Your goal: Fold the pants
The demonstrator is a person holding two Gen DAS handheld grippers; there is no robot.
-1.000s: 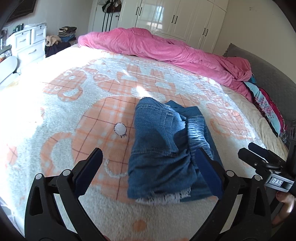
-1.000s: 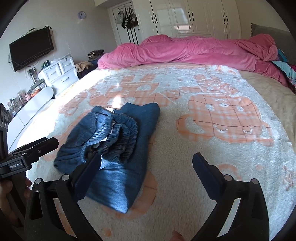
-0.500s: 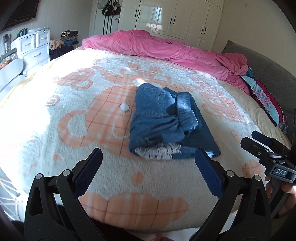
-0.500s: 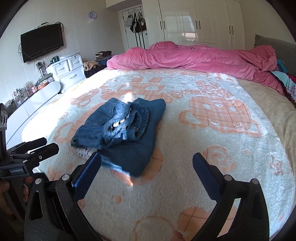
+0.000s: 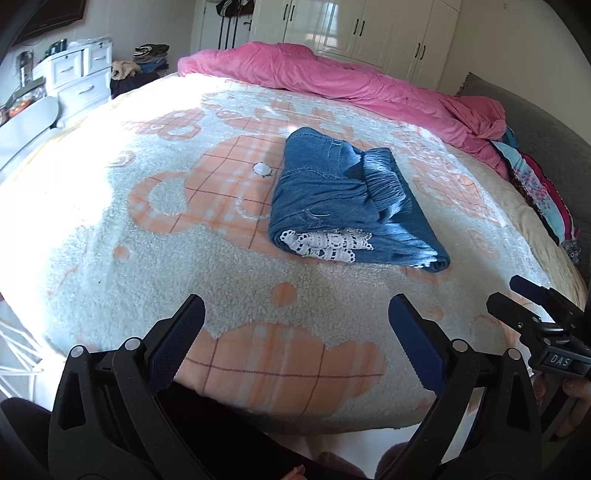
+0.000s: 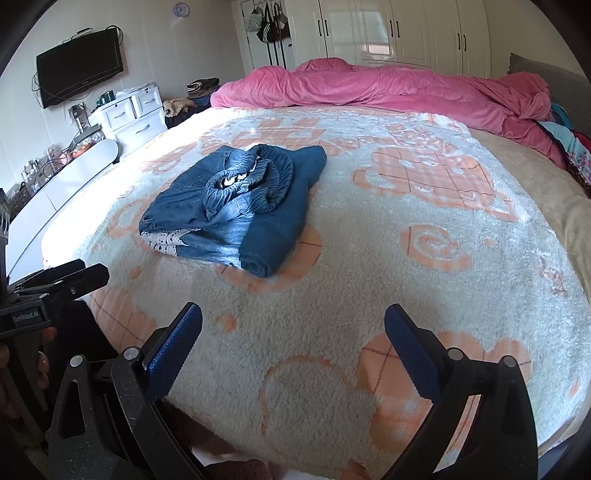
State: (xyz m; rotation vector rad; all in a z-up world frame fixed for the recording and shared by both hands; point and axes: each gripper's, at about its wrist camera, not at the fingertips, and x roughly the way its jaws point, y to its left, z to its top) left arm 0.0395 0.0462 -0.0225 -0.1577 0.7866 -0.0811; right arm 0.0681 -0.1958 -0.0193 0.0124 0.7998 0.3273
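The blue denim pants lie folded in a compact bundle on the bed, with white lace trim showing at the near end. They also show in the right wrist view, left of centre. My left gripper is open and empty, held back over the bed's near edge, well short of the pants. My right gripper is open and empty too, also near the bed's front edge. Each gripper shows in the other's view, the right one and the left one.
A white and orange fleece blanket covers the bed. A pink duvet is bunched along the far side. White drawers and a wall TV stand at left, wardrobes behind. Colourful clothes lie at right.
Both grippers have drawn back from the pants toward the bed's near edge. The folded pants stay put on the blanket and now look farther away.
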